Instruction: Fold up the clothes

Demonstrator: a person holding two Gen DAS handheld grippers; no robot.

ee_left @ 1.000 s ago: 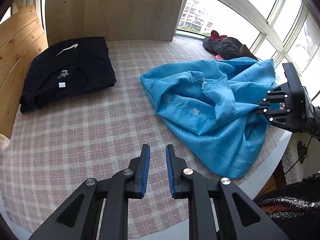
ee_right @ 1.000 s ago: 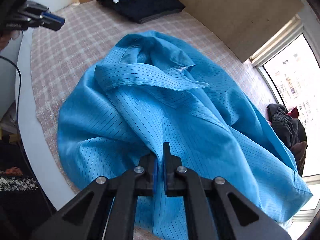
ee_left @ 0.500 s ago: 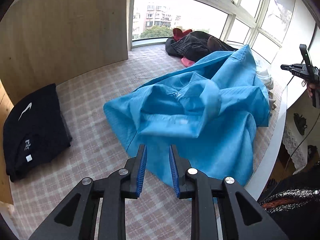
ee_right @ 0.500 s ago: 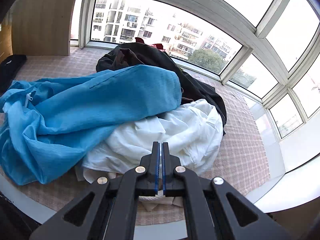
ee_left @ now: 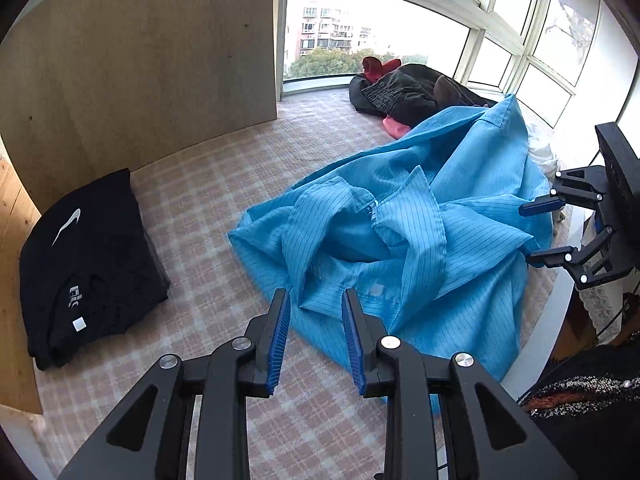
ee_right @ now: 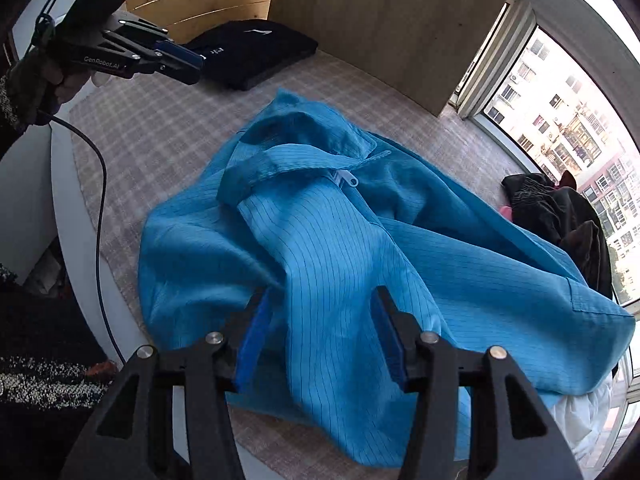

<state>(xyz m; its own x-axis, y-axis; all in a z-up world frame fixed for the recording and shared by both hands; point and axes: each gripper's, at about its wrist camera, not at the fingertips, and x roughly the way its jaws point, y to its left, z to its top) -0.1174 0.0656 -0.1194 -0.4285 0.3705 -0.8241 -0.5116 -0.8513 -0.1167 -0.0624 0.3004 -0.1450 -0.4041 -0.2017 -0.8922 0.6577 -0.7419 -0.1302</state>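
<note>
A crumpled blue striped jacket (ee_left: 400, 240) (ee_right: 340, 240) with a zip lies on the plaid-covered table (ee_left: 200, 184). My left gripper (ee_left: 316, 340) is open just in front of the jacket's near edge, with nothing between its fingers. From the right wrist view, the left gripper (ee_right: 180, 60) hovers at the upper left in a person's hand. My right gripper (ee_right: 322, 340) stands wide open over the jacket's right side, a ridge of cloth lying between its fingers. In the left wrist view, the right gripper (ee_left: 536, 232) sits at the jacket's right edge.
A folded black shirt (ee_left: 88, 264) (ee_right: 256, 52) lies at the far left by a wooden board (ee_left: 140, 60). A pile of dark clothes (ee_left: 412, 92) (ee_right: 560, 216) sits near the windows. A white garment (ee_right: 592, 412) peeks out under the jacket. The table's white edge (ee_right: 60, 200) runs close by.
My right gripper, shut before, has opened wide and swung back from the clothes pile to the jacket. My left gripper has opened wider and moved closer to the jacket's edge.
</note>
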